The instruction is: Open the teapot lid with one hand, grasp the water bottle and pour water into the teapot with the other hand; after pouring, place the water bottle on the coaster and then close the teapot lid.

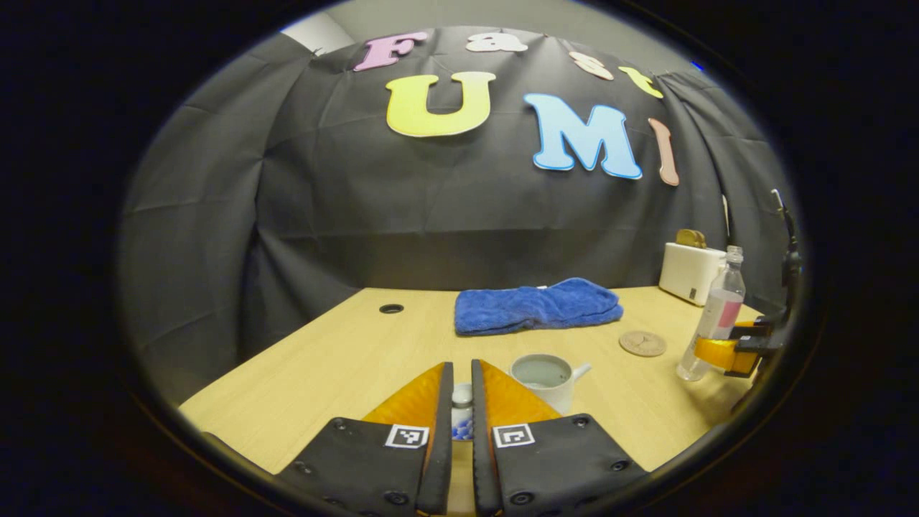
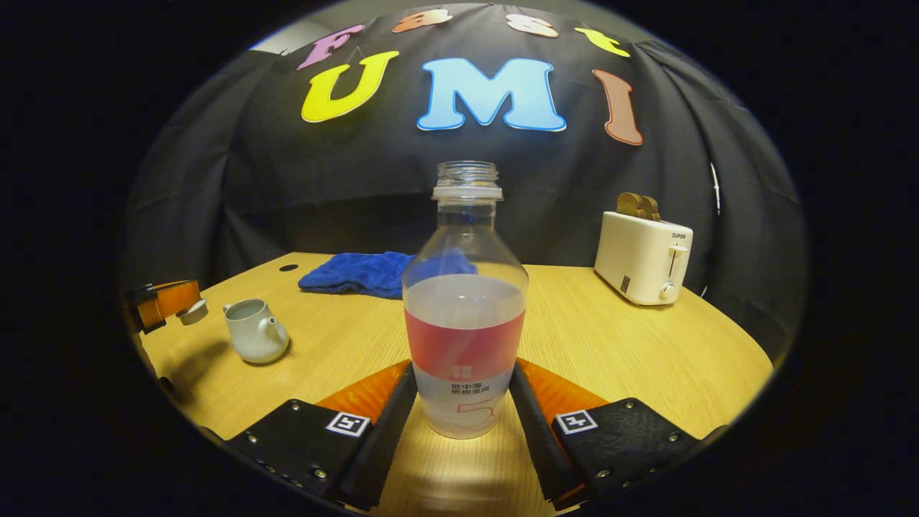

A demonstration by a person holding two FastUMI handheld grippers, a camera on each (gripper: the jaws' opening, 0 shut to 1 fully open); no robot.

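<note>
- While the teapot (image 1: 547, 380) sits open on the smooth wooden table (image 1: 344, 359), its small round lid (image 1: 462, 411) is held between the two fingers of the left gripper (image 1: 460, 373), which are nearly closed on it.
- Round and pale, the teapot is seen with a short spout, and some water can be seen inside it.
- In the right gripper view, the clear plastic water bottle (image 2: 465, 316) is gripped on both sides by the right gripper (image 2: 464, 384), whose fingers are spread as wide as the bottle.
- The bottle is held upright, has no cap, and is about half filled with water; a pink and white band is wrapped around it.
- A flat round coaster (image 1: 642, 343) is seen lying on the table between the teapot and the bottle, touching neither.
- A soft, fluffy blue towel (image 1: 537, 306) is laid at the back of the table.
- A boxy white toaster (image 2: 642, 257) is stood at the far right, with brown slices poking out of the top.
- A small dark round hole (image 1: 391, 309) is seen in the table near the back.
</note>
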